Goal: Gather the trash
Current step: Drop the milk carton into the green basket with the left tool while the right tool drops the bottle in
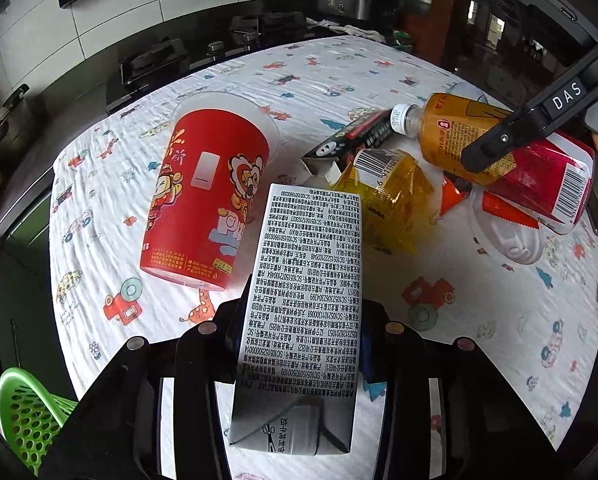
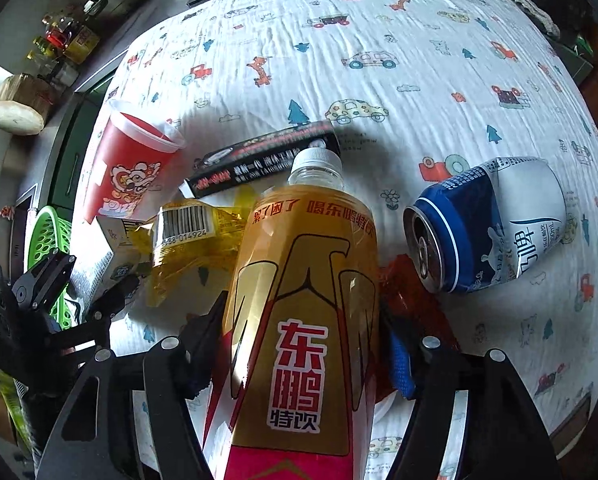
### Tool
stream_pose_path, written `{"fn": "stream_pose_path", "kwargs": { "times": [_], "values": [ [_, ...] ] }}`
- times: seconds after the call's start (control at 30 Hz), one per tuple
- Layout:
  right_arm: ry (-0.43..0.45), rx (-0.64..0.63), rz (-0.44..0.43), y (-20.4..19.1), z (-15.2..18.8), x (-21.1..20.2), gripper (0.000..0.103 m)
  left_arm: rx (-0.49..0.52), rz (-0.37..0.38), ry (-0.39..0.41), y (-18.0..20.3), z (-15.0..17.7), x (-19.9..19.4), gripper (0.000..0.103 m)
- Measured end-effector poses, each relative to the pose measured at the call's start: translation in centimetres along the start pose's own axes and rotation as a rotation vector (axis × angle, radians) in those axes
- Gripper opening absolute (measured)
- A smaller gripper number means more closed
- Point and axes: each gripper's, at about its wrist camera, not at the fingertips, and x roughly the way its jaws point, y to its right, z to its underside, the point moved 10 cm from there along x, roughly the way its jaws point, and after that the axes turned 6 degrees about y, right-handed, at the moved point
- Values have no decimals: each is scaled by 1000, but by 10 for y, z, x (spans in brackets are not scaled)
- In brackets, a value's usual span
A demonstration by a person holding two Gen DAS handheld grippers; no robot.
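Mid-pickup: left gripper [image 1: 299, 344] pinching a carton [image 1: 305, 300], right gripper [image 2: 303, 344] clamping a bottle [image 2: 311, 300]; next, probably carrying both to the green basket [image 1: 31, 412].

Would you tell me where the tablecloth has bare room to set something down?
Bare cloth lies beyond the black box and behind the can. It is crowded between the red cup and can, around the yellow wrapper.

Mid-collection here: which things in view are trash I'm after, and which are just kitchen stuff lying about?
Trash for the job: carton in the left gripper, bottle in the right gripper, red cup, blue can, black box, yellow wrapper, green basket, probably the bin.

Lying about: stove, wood block, oil bottles.
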Motion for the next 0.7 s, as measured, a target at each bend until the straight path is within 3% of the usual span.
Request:
{"fn": "stream_pose_path", "kwargs": {
  "times": [0.33, 0.53, 0.7],
  "values": [
    [81, -102, -101, -60, 10, -45, 65, -114, -39, 123, -28, 14, -79, 40],
    [93, -192, -199, -128, 11, -52, 65, -211, -158, 157, -84, 38, -126, 40],
    [65, -264, -256, -188, 12, -37, 65, -300, -278, 147, -141, 77, -157, 40]
  ]
}}
